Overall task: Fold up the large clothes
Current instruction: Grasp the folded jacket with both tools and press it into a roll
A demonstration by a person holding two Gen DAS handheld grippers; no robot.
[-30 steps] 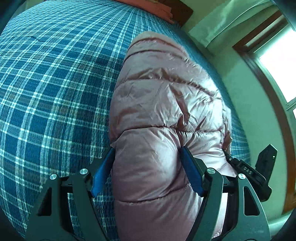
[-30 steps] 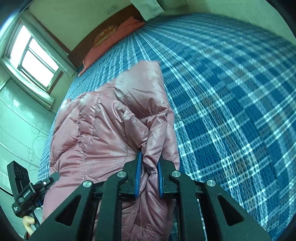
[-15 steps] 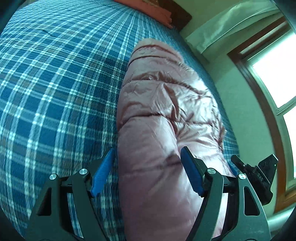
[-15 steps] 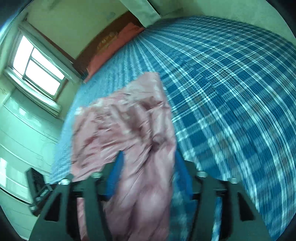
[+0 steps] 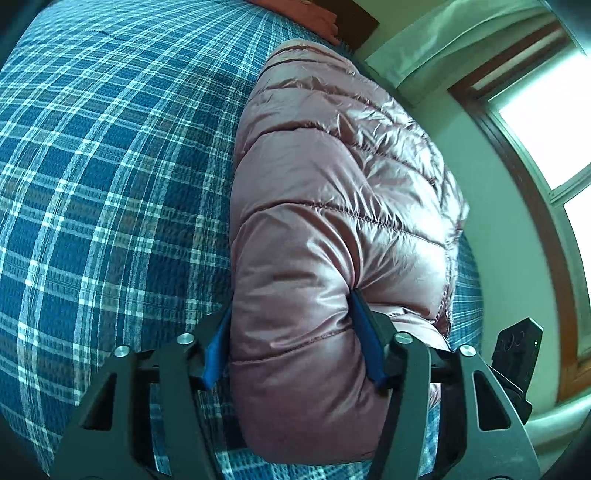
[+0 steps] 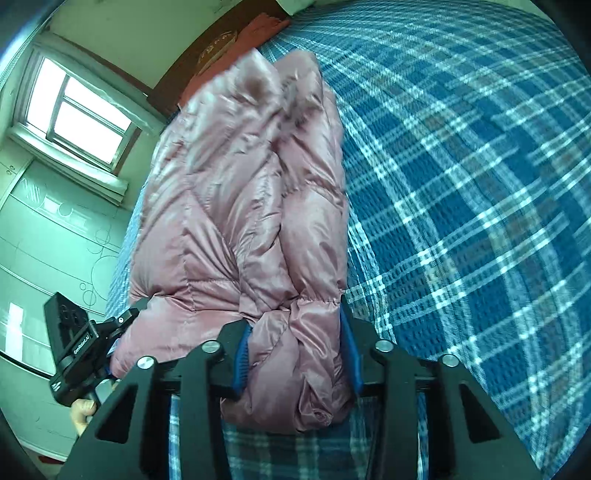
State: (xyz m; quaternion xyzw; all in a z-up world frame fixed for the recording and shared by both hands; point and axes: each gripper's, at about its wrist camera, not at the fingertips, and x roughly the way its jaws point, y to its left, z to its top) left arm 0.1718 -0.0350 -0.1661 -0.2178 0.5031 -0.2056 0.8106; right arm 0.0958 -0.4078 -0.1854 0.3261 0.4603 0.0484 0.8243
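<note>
- Fingers of the left gripper [image 5: 291, 339]: blue-padded, closed round a thick quilted bulge at the near end of the jacket [image 5: 332, 206]; the right-hand pad dents the fabric and the left-hand pad lies against its edge. The jaws have just been closing, with the jacket between them.
- Fingers of the right gripper [image 6: 295, 354]: also blue-padded, pinching the bunched near end of the jacket [image 6: 243, 206], the fabric filling the gap from pad to pad. These jaws too have just been closing on the jacket.
- Jacket: a glossy, dusty-pink puffer, folded lengthwise into a long roll. It lies on the bed [image 5: 110, 184], its near end in both grippers and its far end pointing toward the headboard [image 6: 207, 59].
- Bed: covered in blue-and-white plaid, open to one side of the jacket in each view.
- Pillow [image 6: 258, 26]: reddish, beyond the jacket's far end, against the headboard.
- Window [image 6: 77, 114]: bright, on the wall past the jacket's other side.
- Hand [image 6: 83, 410]: seen beside the jacket's near end in the right wrist view, holding the left gripper's handle.
</note>
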